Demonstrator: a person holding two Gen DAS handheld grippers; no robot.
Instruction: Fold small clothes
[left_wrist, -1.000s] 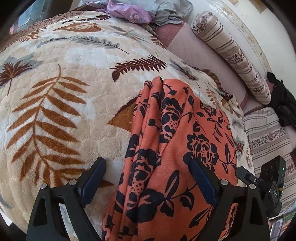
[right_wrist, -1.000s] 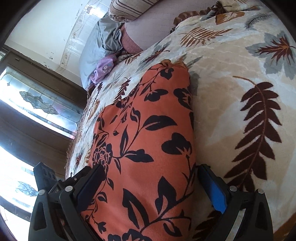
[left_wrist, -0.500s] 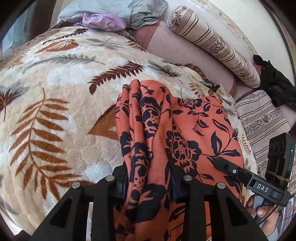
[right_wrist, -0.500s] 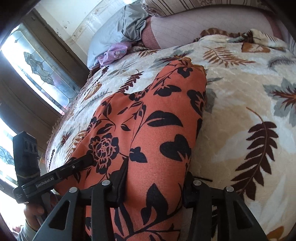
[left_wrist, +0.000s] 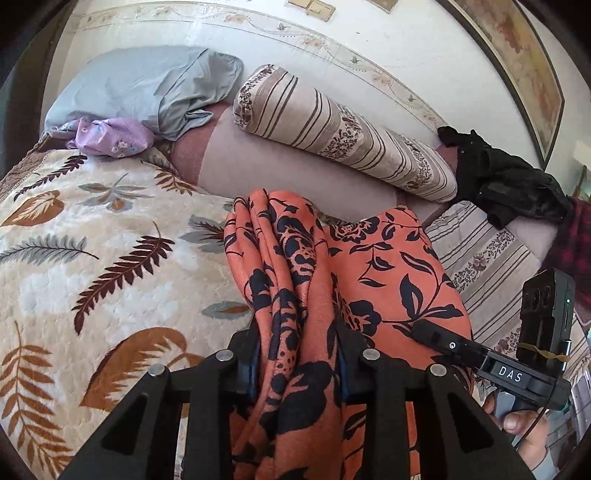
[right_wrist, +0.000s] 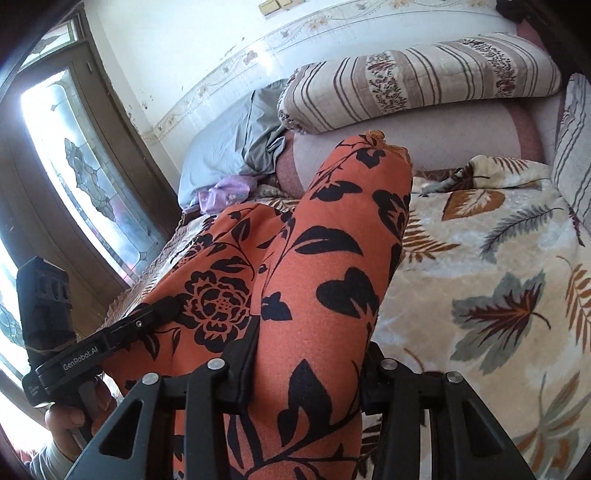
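Note:
An orange garment with a black floral print is lifted off the leaf-patterned blanket. My left gripper is shut on a bunched edge of it. My right gripper is shut on another part of the same garment, and the cloth spans between the two. The right gripper also shows at the right of the left wrist view, and the left gripper at the left of the right wrist view. The far end of the garment hangs over the bed.
A striped bolster pillow lies along the wall. A grey pillow and a purple cloth sit at the far left. Black clothes lie at the right. A glass door stands left of the bed.
Both grippers went from open around the garment on the blanket to shut on it. They then lifted it, and both views now tilt up toward the wall.

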